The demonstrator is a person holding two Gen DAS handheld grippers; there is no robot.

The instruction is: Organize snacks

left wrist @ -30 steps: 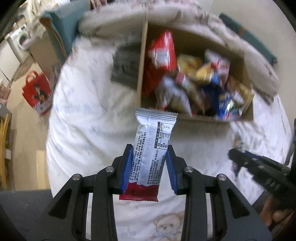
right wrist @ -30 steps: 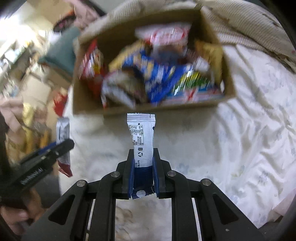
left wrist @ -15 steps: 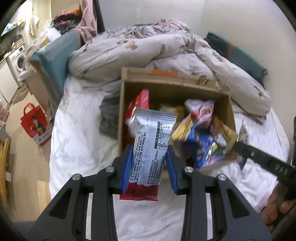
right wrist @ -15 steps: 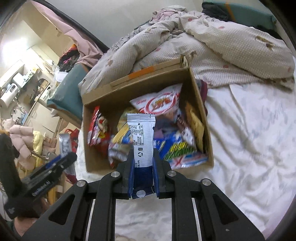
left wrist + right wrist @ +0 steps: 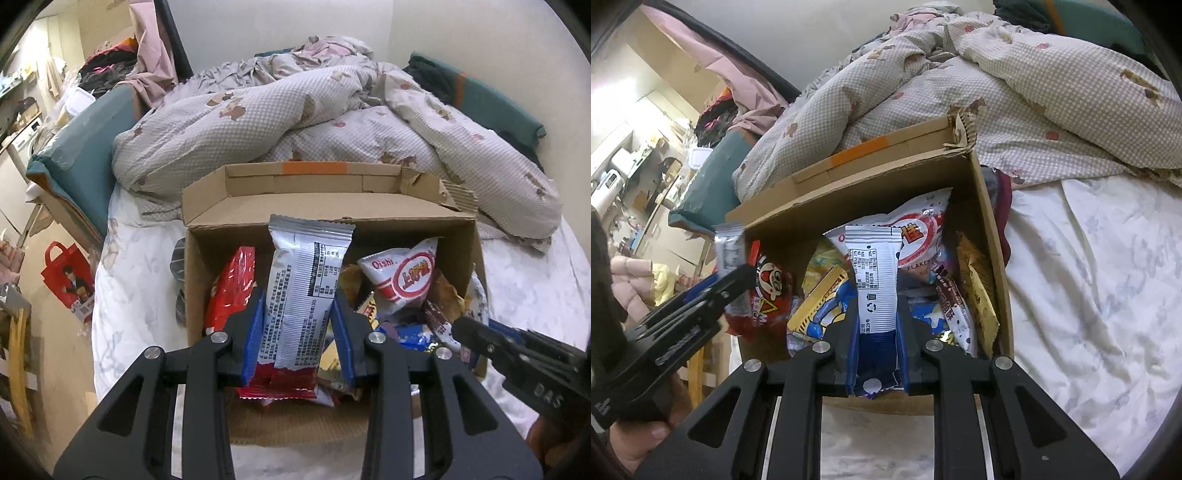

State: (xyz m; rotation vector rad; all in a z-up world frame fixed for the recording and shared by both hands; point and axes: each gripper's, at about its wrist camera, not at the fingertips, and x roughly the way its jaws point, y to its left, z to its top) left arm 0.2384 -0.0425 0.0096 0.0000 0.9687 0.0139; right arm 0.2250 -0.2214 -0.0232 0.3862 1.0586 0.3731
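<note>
My left gripper (image 5: 298, 317) is shut on a silver-and-red snack packet (image 5: 304, 295), held upright over the near edge of an open cardboard box (image 5: 332, 210) full of snack bags. My right gripper (image 5: 878, 314) is shut on a narrow white-and-blue snack packet (image 5: 873, 280), held upright over the same box (image 5: 991, 236). The right gripper also shows in the left wrist view (image 5: 517, 354) at the box's right side. The left gripper shows in the right wrist view (image 5: 701, 295) at the box's left side. The box holds a white Oishi bag (image 5: 402, 277) and a red bag (image 5: 231, 288).
The box sits on a bed with a white patterned sheet (image 5: 1100, 280). A crumpled checked quilt (image 5: 295, 110) lies behind the box. A teal cushion (image 5: 81, 147) is at the left. A red bag (image 5: 68, 277) stands on the floor left of the bed.
Both grippers have moved forward and lower toward the box, still holding their packets. The box now fills much more of both views, with the packets over its contents.
</note>
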